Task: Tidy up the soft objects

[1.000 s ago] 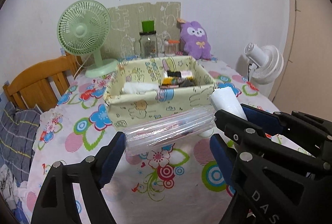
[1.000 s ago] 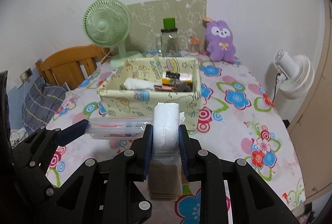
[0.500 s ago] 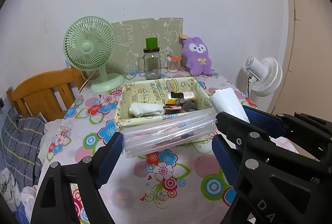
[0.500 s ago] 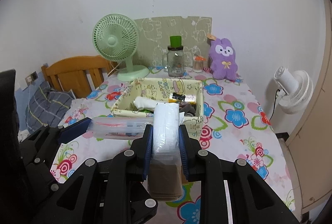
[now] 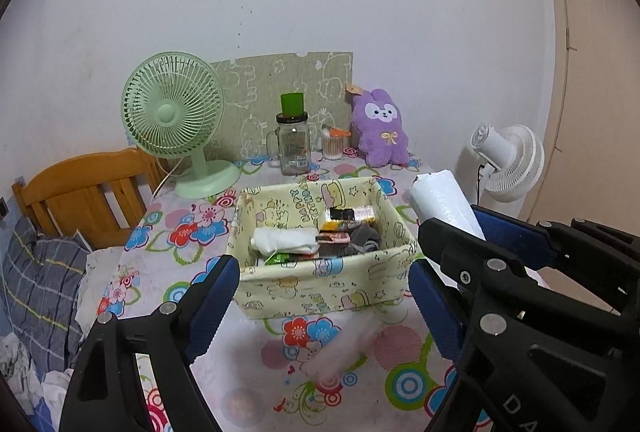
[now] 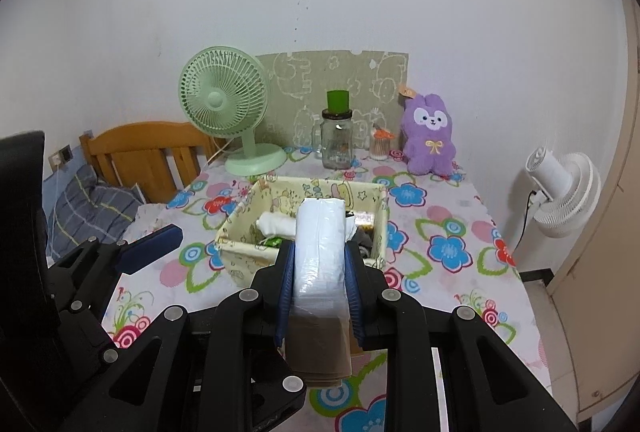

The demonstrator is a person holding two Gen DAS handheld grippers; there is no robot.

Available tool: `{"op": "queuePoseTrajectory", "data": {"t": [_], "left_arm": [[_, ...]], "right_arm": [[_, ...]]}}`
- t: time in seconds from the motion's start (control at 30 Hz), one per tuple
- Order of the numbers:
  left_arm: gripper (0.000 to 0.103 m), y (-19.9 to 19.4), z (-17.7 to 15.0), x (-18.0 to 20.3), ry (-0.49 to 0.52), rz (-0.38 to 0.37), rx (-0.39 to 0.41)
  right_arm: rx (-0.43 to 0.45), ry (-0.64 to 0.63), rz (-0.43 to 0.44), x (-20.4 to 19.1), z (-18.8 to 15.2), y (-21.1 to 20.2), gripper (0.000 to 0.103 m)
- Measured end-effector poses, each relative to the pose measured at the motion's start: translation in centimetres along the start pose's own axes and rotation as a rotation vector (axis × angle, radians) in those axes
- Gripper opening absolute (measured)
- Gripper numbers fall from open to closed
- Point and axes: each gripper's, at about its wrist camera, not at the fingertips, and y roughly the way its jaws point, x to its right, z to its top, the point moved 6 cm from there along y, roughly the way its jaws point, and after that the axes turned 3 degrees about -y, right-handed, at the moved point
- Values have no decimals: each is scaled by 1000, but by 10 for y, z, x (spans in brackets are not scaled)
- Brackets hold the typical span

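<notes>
Clamping hard, the right gripper (image 6: 320,268) has its blue-padded fingers (image 6: 286,276) pressed against both sides of a plastic-wrapped white tissue pack (image 6: 320,248), which sticks out forward past the fingertips and hangs just in front of the yellow cartoon-print fabric basket (image 6: 236,232). Over on the left gripper (image 5: 324,288), the fingers (image 5: 212,296) are spread wide with nothing between them; the basket sits straight ahead between the two tips, on the flower-print counter (image 5: 360,348). Inside the basket lie a rolled white cloth (image 5: 286,238), a grey sock (image 5: 362,238) and small packets (image 5: 348,214). Beyond the fingertips, at the far edge of the counter, stand a green desk fan (image 5: 174,116), a glass mug jar (image 5: 293,146) and a purple plush bunny (image 5: 380,130). To the right of the right fingers, off the counter, stands a white fan (image 6: 564,188).
</notes>
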Motion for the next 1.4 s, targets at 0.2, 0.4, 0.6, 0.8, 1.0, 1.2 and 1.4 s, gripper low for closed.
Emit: {"op": "queuePoseTrajectory", "data": {"t": [0.2, 0.4, 0.6, 0.8, 1.0, 1.2, 1.4], "left_arm": [[88, 9, 3, -2, -3, 2, -7], [88, 24, -3, -5, -7, -2, -34], [88, 37, -17, 2, 10, -28, -73], [88, 46, -33, 11, 27, -46, -104], [88, 53, -47, 17, 45, -57, -124], [88, 62, -64, 22, 59, -69, -155], [88, 70, -82, 28, 73, -85, -195]], "right_arm": [[-3, -1, 1, 2, 6, 9, 27], [-29, 0, 8, 3, 2, 24, 27], [-59, 13, 4, 9, -12, 34, 27], [-91, 31, -9, 16, -31, 41, 27], [-110, 40, -24, 21, -46, 47, 27], [-139, 54, -48, 26, -65, 55, 27], [-181, 73, -79, 33, -86, 63, 27]]}}
